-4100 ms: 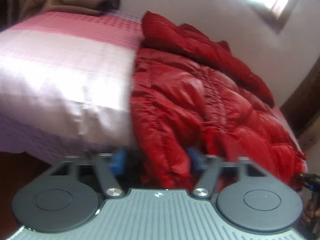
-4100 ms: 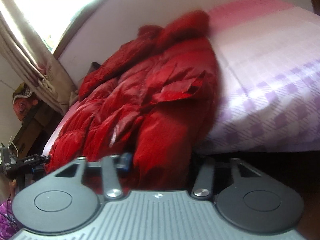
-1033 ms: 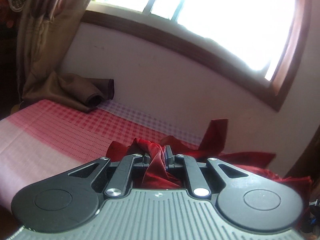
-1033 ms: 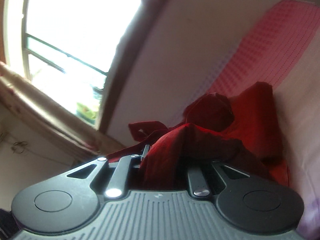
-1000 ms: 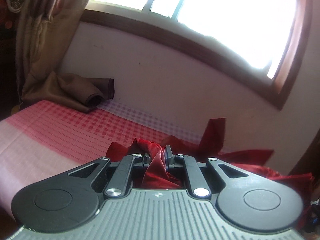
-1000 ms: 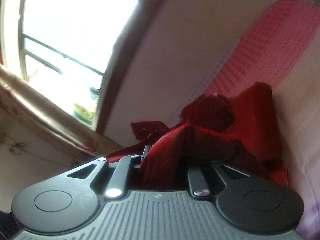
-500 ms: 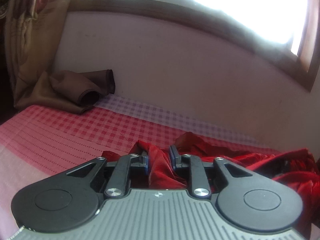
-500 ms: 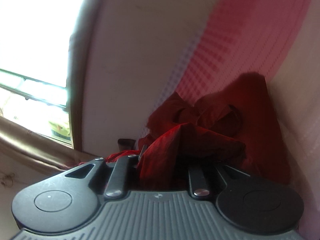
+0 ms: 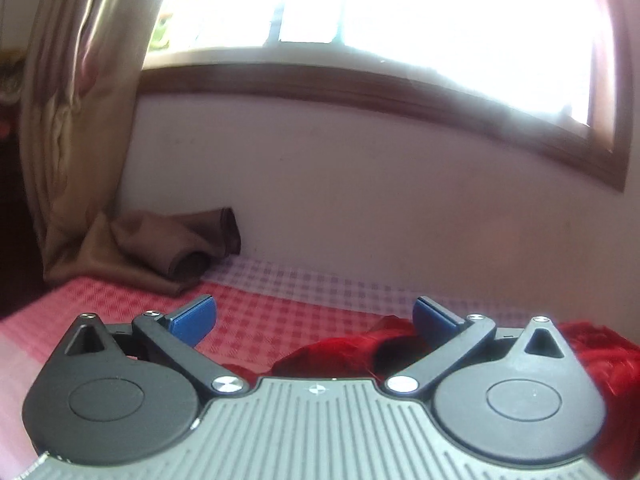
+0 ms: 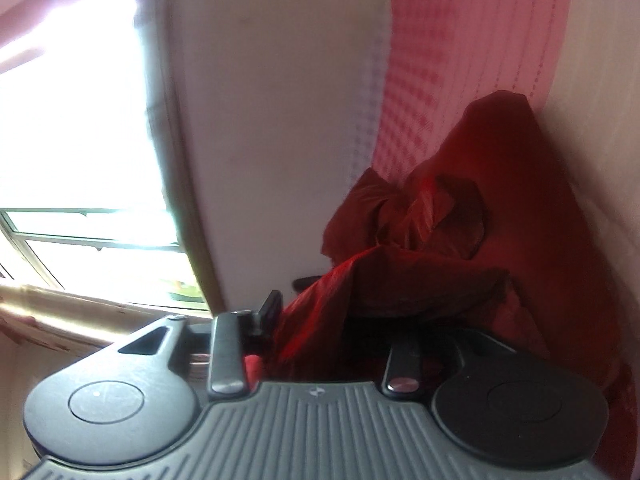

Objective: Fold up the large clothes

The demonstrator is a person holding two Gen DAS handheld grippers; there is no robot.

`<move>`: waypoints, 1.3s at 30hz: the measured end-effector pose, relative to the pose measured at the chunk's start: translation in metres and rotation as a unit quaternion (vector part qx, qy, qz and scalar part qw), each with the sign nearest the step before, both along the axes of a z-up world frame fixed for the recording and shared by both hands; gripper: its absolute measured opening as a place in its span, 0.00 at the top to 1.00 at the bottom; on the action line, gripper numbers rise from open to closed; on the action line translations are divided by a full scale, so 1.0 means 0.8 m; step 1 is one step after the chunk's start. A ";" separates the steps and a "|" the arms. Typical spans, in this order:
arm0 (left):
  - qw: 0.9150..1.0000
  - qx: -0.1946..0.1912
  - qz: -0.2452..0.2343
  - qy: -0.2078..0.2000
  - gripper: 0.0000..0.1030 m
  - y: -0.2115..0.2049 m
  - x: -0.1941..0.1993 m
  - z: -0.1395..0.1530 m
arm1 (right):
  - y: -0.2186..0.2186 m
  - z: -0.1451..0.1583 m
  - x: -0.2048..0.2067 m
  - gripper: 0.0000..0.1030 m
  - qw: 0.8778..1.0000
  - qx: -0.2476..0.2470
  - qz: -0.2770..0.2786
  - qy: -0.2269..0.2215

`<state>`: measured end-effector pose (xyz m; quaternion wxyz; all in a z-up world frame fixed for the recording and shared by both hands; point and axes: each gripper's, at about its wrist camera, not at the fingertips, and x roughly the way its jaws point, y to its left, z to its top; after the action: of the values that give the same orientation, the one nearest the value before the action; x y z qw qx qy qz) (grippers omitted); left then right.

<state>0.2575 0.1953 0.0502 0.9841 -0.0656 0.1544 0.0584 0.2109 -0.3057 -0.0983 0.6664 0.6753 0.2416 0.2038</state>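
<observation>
A red puffer jacket [image 9: 360,354] lies on a bed with a pink checked sheet [image 9: 280,312]. In the left wrist view my left gripper [image 9: 314,316] is wide open just above the jacket's edge, its blue pads [image 9: 192,318] bare. In the right wrist view my right gripper [image 10: 336,320] is tilted sideways, and a fold of the red jacket [image 10: 460,248] fills the gap between its fingers. The right finger is hidden under the cloth.
A white wall [image 9: 360,200] and a bright window [image 9: 380,12] stand right behind the bed. A brown curtain [image 9: 80,120] hangs at the left, with its end bunched on the bed [image 9: 160,248].
My left gripper has opened and let go of the red jacket, which dropped onto the bed. The left view has tilted up. My right gripper has rolled further sideways, still in the cloth.
</observation>
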 end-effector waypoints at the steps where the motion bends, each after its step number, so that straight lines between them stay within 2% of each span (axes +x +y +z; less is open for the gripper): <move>1: 1.000 0.003 -0.004 -0.005 0.01 -0.002 -0.003 0.001 | -0.002 -0.001 -0.002 0.24 1.000 0.018 -0.008 -0.008; 2: 1.000 0.007 -0.007 -0.011 0.02 -0.005 -0.007 0.001 | -0.005 -0.003 -0.003 0.06 0.998 0.046 -0.022 -0.020; 3: 1.000 0.013 -0.011 -0.018 0.02 -0.007 -0.012 0.001 | -0.010 -0.001 -0.008 0.04 0.996 0.069 -0.041 -0.034; 5: 0.999 0.023 -0.025 -0.030 0.05 -0.013 -0.017 0.002 | -0.016 0.013 -0.012 0.03 0.996 0.048 -0.053 -0.051; 6: 0.998 0.028 -0.037 -0.033 0.07 -0.016 -0.021 0.002 | -0.019 0.027 -0.016 0.03 0.996 0.014 -0.055 -0.063; 7: 0.998 0.030 -0.050 -0.034 0.12 -0.017 -0.019 0.001 | -0.019 0.041 -0.021 0.03 0.995 -0.026 -0.060 -0.074; 8: 0.997 0.030 -0.066 -0.031 0.24 -0.020 -0.020 0.000 | -0.016 0.056 -0.027 0.04 0.992 -0.077 -0.065 -0.080; 9: 0.996 0.030 -0.085 -0.024 0.32 -0.023 -0.018 -0.001 | -0.008 0.079 -0.033 0.06 0.981 -0.162 -0.067 -0.088; 10: 0.994 0.032 -0.101 -0.014 0.48 -0.026 -0.014 -0.004 | 0.002 0.095 -0.038 0.18 0.967 -0.226 -0.068 -0.095; 11: 0.993 0.040 -0.111 -0.002 0.63 -0.032 -0.009 -0.006 | 0.017 0.112 -0.042 0.46 0.947 -0.298 -0.063 -0.103; 12: 0.992 0.048 -0.118 0.008 0.70 -0.038 -0.003 -0.009 | 0.039 0.127 -0.042 0.55 0.921 -0.371 -0.048 -0.109; 13: 0.991 0.054 -0.124 0.015 0.79 -0.044 0.003 -0.013 | 0.058 0.135 -0.042 0.70 0.899 -0.422 -0.038 -0.112; 14: 0.990 0.062 -0.126 0.018 0.80 -0.050 0.007 -0.017 | 0.074 0.141 -0.042 0.75 0.880 -0.460 -0.033 -0.117; 17: 0.988 0.095 -0.121 0.017 0.78 -0.063 0.026 -0.029 | 0.124 0.146 -0.029 0.78 0.819 -0.559 -0.019 -0.126; 19: 0.988 0.104 -0.106 0.036 0.77 -0.063 0.048 -0.038 | 0.143 0.143 -0.023 0.78 0.790 -0.601 -0.016 -0.122; 20: 0.989 0.104 -0.097 0.049 0.77 -0.061 0.060 -0.044 | 0.147 0.140 -0.016 0.78 0.783 -0.612 -0.016 -0.114; 22: 0.990 0.094 -0.075 0.072 0.77 -0.050 0.078 -0.056 | 0.147 0.130 0.001 0.78 0.779 -0.620 -0.012 -0.097; 26: 0.990 0.052 -0.062 0.116 0.78 -0.025 0.102 -0.087 | 0.145 0.111 0.027 0.82 0.784 -0.617 0.003 -0.066; 30: 0.990 0.031 -0.058 0.126 0.78 -0.015 0.099 -0.110 | 0.151 0.092 0.039 0.82 0.791 -0.609 0.022 -0.055; 34: 0.990 0.006 -0.055 0.132 0.78 -0.001 0.095 -0.123 | 0.152 0.084 0.038 0.82 0.792 -0.607 0.035 -0.055; 37: 0.989 0.007 -0.053 0.137 0.78 -0.003 0.093 -0.130 | 0.151 0.080 0.045 0.82 0.796 -0.602 0.034 -0.051; 39: 0.989 0.011 -0.051 0.139 0.78 -0.006 0.093 -0.133 | 0.148 0.066 0.047 0.82 0.792 -0.607 0.036 -0.047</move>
<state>0.3322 0.1908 -0.0559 0.9554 -0.0375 0.2924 0.0181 0.2487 -0.1875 -0.0454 0.9420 0.1118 0.3087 0.0704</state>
